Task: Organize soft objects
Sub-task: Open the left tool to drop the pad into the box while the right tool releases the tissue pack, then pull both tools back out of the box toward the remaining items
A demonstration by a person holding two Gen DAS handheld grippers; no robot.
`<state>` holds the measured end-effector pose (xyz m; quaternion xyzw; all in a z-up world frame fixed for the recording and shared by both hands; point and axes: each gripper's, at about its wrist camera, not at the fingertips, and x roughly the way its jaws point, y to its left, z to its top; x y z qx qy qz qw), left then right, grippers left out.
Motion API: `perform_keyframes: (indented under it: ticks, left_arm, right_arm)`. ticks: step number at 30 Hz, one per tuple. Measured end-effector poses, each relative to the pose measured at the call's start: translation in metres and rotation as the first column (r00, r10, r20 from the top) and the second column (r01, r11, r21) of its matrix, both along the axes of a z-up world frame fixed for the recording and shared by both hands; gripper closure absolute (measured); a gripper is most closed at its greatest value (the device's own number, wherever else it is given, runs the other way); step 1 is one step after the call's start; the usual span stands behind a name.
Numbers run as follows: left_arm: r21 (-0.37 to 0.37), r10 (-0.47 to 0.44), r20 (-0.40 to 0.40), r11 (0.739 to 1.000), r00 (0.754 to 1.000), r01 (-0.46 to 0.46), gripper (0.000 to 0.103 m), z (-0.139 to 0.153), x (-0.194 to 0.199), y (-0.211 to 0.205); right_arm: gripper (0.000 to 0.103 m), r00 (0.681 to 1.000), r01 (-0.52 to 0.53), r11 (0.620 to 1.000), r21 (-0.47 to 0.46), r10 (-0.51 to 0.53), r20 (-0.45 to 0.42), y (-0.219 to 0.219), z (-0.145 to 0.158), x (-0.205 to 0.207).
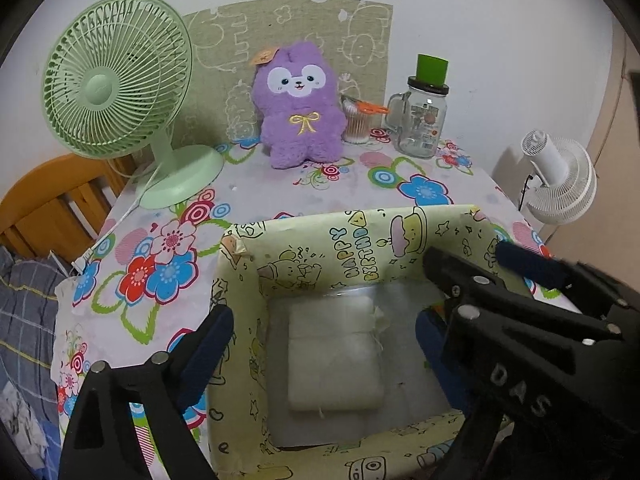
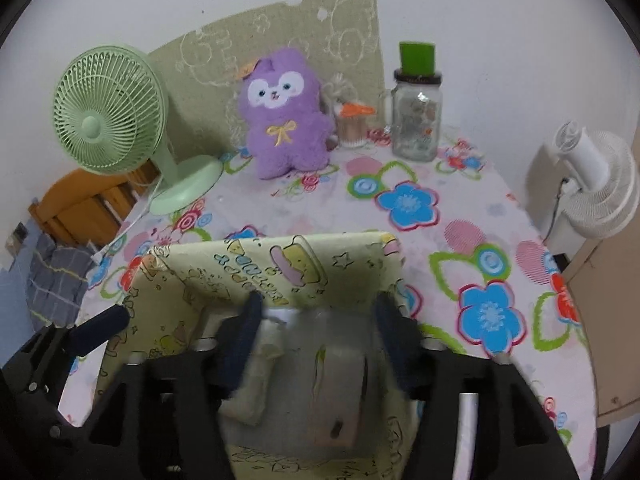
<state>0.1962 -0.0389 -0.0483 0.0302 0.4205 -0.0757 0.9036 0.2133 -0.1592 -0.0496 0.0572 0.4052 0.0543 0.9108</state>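
Box [image 1: 360,248]: on bench [image 1: 280,188], open top, so soft items drop in.
Pad [image 1: 334,356]: white, flat on box floor.
Left fingers [image 1: 324,344]: spread wide astride pad, gripping nothing.
Right fingers [image 2: 320,348]: apart over box, nothing held; blurred item below, prob. let go.

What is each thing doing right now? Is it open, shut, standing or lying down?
Box: open, no lid.
White pad: lying flat in the box.
Plush: sitting upright.
Jar: lid on, standing.
Green fan: standing.
Left gripper: open, over the box.
Right gripper: open, holding nothing.
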Motion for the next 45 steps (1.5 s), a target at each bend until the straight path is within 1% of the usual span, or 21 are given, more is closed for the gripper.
perform_keyframes:
  ticks: [2,5,11,19,24,33,38,45]
  left_arm:
    - [0.010,-0.001,0.002,1.000,1.000,0.001,0.008,0.000,-0.001,-0.001]
    - [0.015,0.004,0.005,1.000,1.000,-0.004,0.008,0.001,-0.004,-0.002]
    - [0.020,0.000,0.027,1.000,1.000,-0.001,0.008,0.008,-0.015,-0.004]
    - [0.001,-0.003,0.048,1.000,0.999,0.003,0.008,0.017,-0.032,-0.005]
    - [-0.003,0.000,0.058,1.000,0.998,0.001,0.007,0.021,-0.043,-0.004]
    - [-0.021,0.013,0.074,1.000,0.997,-0.012,0.007,0.026,-0.061,0.001]
    - [-0.037,0.015,0.089,0.999,0.996,-0.012,0.006,0.029,-0.073,0.003]
    - [-0.037,0.016,0.090,0.999,0.996,-0.013,0.006,0.026,-0.086,0.003]
  right_arm:
    - [0.032,1.000,-0.005,1.000,-0.003,0.006,0.016,0.001,0.004,-0.005]
    - [0.028,0.999,0.003,0.999,-0.036,-0.002,0.032,0.002,0.009,-0.009]
    - [0.027,0.999,0.012,0.999,-0.031,-0.010,0.047,-0.003,0.017,-0.020]
    - [0.027,0.998,0.013,1.000,-0.029,-0.011,0.061,-0.006,0.025,-0.038]
    - [0.023,0.997,0.018,0.999,-0.032,-0.016,0.075,-0.006,0.030,-0.049]
    - [0.021,0.995,0.010,0.999,-0.042,-0.006,0.100,-0.005,0.038,-0.072]
    - [0.017,0.994,0.008,0.999,-0.051,-0.002,0.113,-0.006,0.040,-0.083]
    - [0.017,0.993,0.010,0.998,-0.056,-0.003,0.118,-0.006,0.038,-0.098]
